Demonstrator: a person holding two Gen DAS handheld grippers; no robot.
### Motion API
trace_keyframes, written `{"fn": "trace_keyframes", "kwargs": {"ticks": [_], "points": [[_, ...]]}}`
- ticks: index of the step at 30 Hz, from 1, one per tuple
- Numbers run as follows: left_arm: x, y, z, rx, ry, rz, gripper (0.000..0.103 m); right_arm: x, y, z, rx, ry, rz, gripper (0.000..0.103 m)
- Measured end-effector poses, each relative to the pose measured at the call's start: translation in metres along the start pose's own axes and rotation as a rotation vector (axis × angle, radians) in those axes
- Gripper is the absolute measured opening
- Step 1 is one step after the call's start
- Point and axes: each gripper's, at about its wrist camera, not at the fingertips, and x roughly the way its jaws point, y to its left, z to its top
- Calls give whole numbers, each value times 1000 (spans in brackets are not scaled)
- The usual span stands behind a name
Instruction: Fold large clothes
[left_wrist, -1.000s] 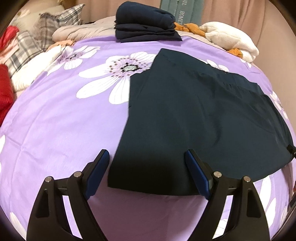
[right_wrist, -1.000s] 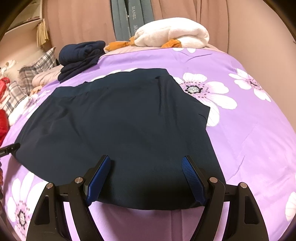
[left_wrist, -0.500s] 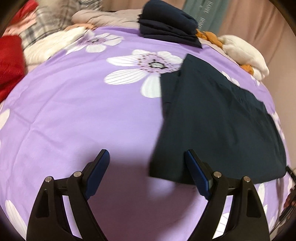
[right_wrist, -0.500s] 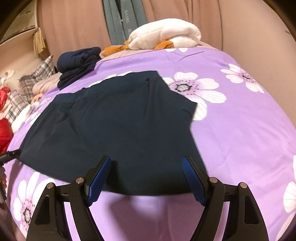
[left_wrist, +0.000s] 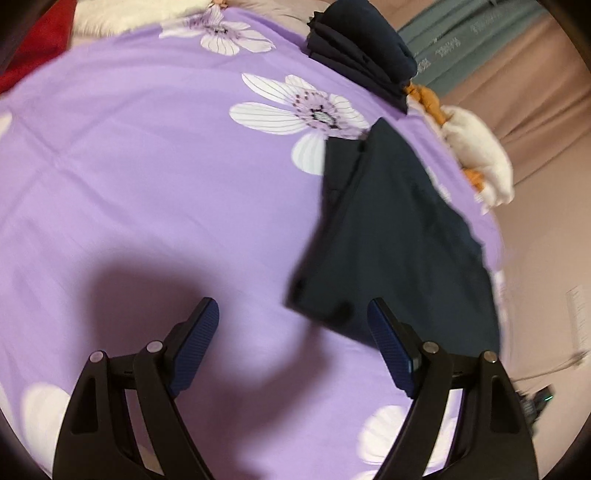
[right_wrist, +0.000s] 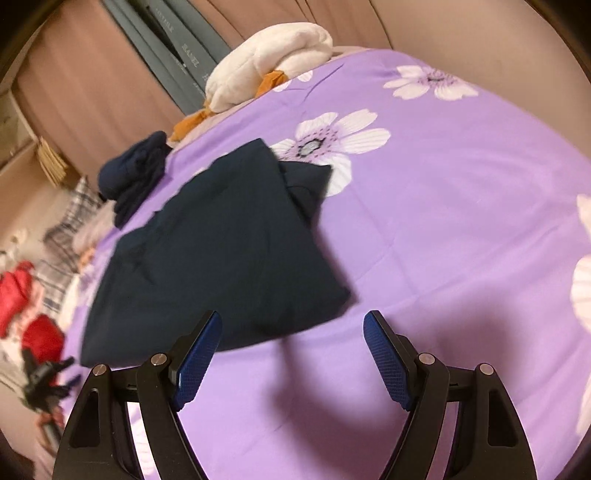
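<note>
Garment (left_wrist: 399, 236) lies flat beside both claws, left (left_wrist: 295, 341) and right (right_wrist: 291, 354), each gaping empty.

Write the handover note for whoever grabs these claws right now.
Left claw: open, empty, above bare purple bedspread, beside the dark garment's near corner.
Right claw: open, empty, beside the garment's other near corner.
Dark garment: flat on the bed, one side flap folded in at the far end.
Folded dark pile: at the far edge, next to a white plush toy.
Done: pile folded. Left: fold this garment, probably starting from the near corners, then stack it.
</note>
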Motion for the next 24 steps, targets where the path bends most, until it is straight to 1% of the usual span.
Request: {"fn": "trace_keyframes", "kwargs": {"ticks": [3,5,6,8,11,15,18,21,24], "points": [[-2,-10,-4,-22,8,-70,83,-1,13,-2,-10,-9,51,79],[-1,-17,-7,-27,17,-80,83,1,24,-3,-20,-2,99,79],[0,-18,-9,-39,27,-93,83,2,25,-3,-18,3,110,79],[3,-17,-12,-81,48,-137,83,6,30,-5,0,20,136,79],[10,-12,-18,-157,77,-203,83,13,29,-11,56,62,205,79],[18,-15,-16,-197,90,-235,83,26,26,-16,133,113,266,79],[24,-20,-13,-216,93,-259,83,36,28,-19,172,143,275,79],[29,-21,-10,-238,76,-257,83,46,29,-21,205,146,268,79],[33,-23,-6,-254,62,-252,83,51,26,-21,257,127,273,79]]}}
